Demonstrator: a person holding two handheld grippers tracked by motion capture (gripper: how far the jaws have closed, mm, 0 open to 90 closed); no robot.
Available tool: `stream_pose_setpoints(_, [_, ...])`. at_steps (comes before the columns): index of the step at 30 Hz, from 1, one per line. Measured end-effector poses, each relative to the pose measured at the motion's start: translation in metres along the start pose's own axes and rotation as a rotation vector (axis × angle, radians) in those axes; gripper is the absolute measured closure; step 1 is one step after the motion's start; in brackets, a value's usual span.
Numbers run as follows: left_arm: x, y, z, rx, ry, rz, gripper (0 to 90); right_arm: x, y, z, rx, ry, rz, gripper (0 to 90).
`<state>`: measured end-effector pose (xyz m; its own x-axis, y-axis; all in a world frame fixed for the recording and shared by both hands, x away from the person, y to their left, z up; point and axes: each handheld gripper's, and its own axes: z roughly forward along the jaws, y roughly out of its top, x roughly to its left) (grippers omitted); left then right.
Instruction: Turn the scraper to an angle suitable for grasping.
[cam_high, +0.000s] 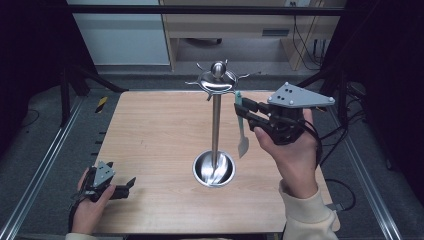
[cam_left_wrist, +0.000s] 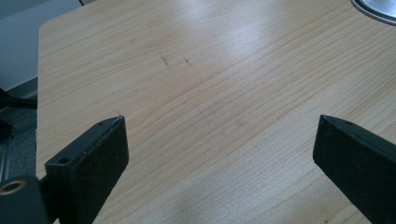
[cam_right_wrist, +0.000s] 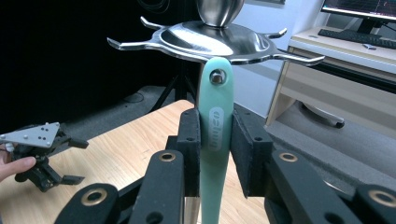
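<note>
Patience matters now: right claw (cam_right_wrist: 215, 154) grips the green spatula (cam_right_wrist: 215, 135) at centre frame, its hole on a hook of the steel rack (cam_right_wrist: 210, 39); lower gently before letting go. Left claw (cam_left_wrist: 219, 154) rests wide on the table (cam_left_wrist: 187, 70).

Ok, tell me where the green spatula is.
High view, right of centre: the green spatula hangs beside the steel rack's pole, its handle hole on a hook, clamped by the right tongs.

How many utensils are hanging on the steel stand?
1: a green spatula at a hook on the stand, on the right gripper's side, clamped between its fingers.
</note>
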<state>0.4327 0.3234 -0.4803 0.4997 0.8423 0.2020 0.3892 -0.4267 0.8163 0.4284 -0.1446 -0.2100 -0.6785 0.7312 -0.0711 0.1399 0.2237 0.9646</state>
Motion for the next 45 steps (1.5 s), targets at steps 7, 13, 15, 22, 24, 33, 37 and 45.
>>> stream_pose_setpoints(7, [0.0000,0.0000,0.0001,0.001,0.000,0.000,3.3,-0.0006,-0.0010,0.0027,-0.015,0.003,0.013,74.1])
stream_pose_setpoints(13, [0.0000,0.0000,0.0001,0.000,-0.001,0.000,3.3,-0.0007,-0.0015,0.0037,-0.019,0.006,0.015,74.1])
stream_pose_setpoints(15, [0.0001,0.0001,0.0000,0.000,-0.001,0.000,3.3,-0.0008,-0.0020,0.0038,-0.018,0.010,0.017,74.1])
stream_pose_setpoints(22, [0.0000,0.0002,-0.0001,-0.001,0.000,0.003,3.3,-0.0005,-0.0025,0.0046,-0.020,0.012,0.019,74.0])
stream_pose_setpoints(24, [-0.0001,0.0003,0.0000,0.000,0.000,0.003,3.3,-0.0008,-0.0030,0.0049,-0.024,0.014,0.020,74.0])
stream_pose_setpoints(33, [-0.0004,0.0006,-0.0004,-0.002,-0.002,0.005,3.3,-0.0007,-0.0056,0.0073,-0.044,0.015,0.031,74.0])
stream_pose_setpoints(37, [-0.0006,0.0007,-0.0004,-0.002,-0.002,0.006,3.3,-0.0009,-0.0062,0.0078,-0.050,0.016,0.034,73.9])
stream_pose_setpoints(45, [-0.0005,0.0009,-0.0005,-0.003,-0.002,0.007,3.3,-0.0018,-0.0072,0.0080,-0.057,0.025,0.042,73.7])
